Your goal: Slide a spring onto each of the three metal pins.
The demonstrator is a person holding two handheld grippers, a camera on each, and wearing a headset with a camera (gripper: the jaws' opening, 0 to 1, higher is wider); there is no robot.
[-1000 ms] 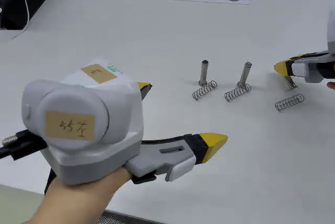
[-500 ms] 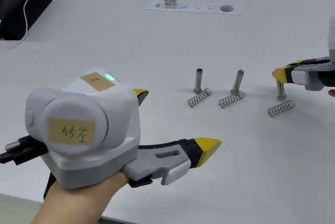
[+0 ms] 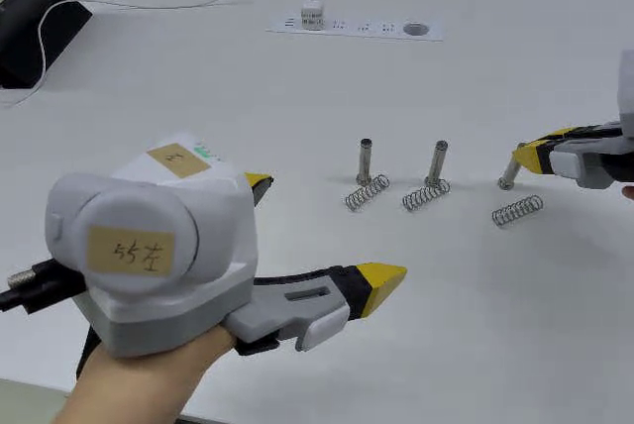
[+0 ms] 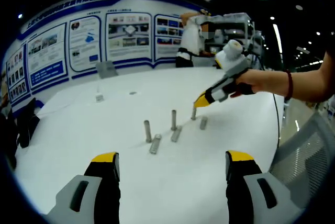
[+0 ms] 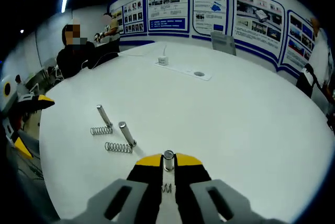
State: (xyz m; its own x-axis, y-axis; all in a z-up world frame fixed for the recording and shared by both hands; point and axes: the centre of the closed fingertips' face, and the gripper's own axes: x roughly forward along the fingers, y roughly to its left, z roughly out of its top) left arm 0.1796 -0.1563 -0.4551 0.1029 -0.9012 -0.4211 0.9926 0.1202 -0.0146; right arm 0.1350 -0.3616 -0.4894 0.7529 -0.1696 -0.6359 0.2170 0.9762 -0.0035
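Leaning in the closed jaws of the right gripper (image 5: pixel 167 162), third pin (image 3: pixel 508 175) sits at 3 o'clock of two upright pins (image 3: pixel 365 159); springs (image 3: pixel 426 195) lie loose at their bases. Left gripper (image 3: pixel 320 232), jaws wide, carries tan handwritten sticker (image 3: pixel 129 251), illegible.

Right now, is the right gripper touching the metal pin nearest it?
Touching. In the right gripper view, the right gripper has its yellow jaws closed on the pin, its top squeezed between them. In the head view that pin leans.
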